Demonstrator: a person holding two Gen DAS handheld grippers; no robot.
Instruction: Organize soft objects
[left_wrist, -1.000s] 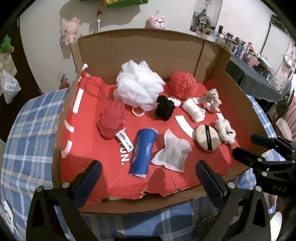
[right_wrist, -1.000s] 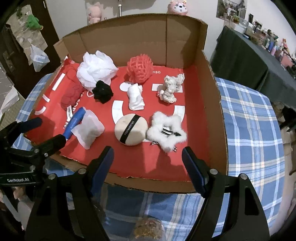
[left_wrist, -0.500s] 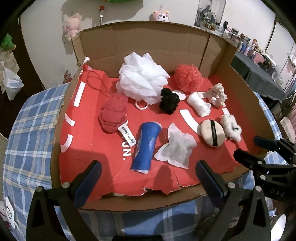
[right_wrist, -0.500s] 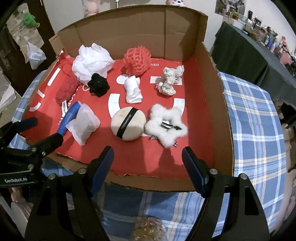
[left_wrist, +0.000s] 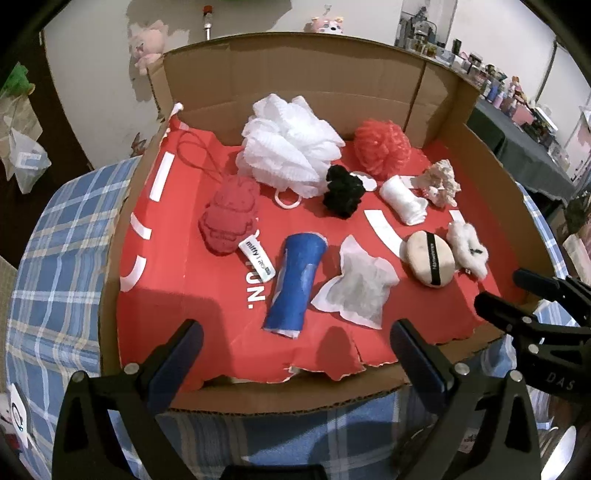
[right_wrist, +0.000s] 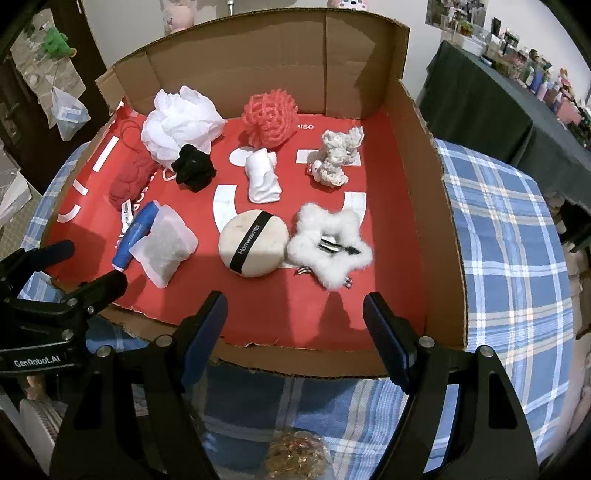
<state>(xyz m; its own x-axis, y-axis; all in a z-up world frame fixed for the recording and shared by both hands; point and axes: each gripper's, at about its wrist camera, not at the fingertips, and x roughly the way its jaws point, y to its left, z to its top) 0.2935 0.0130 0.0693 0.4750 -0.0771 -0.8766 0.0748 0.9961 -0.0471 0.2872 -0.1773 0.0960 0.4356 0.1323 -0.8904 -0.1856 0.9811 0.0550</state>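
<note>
While both grippers, left (left_wrist: 291, 347) and right (right_wrist: 295, 319), hover with fingers spread and empty, the round beige powder puff (right_wrist: 253, 243) sits mid-front in the cardboard box (right_wrist: 421, 206). Looks light and squishy; I'd pinch across its black band.

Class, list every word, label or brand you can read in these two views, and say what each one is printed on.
"miffy": white tag on the red plush; the rest is too small.
"Hanwama", uncertain: black band on the round puff.
"GenRobot.AI": left gripper.
"DAS": right gripper.
"UN." and "ISO": cut-off print on the red liner.
</note>
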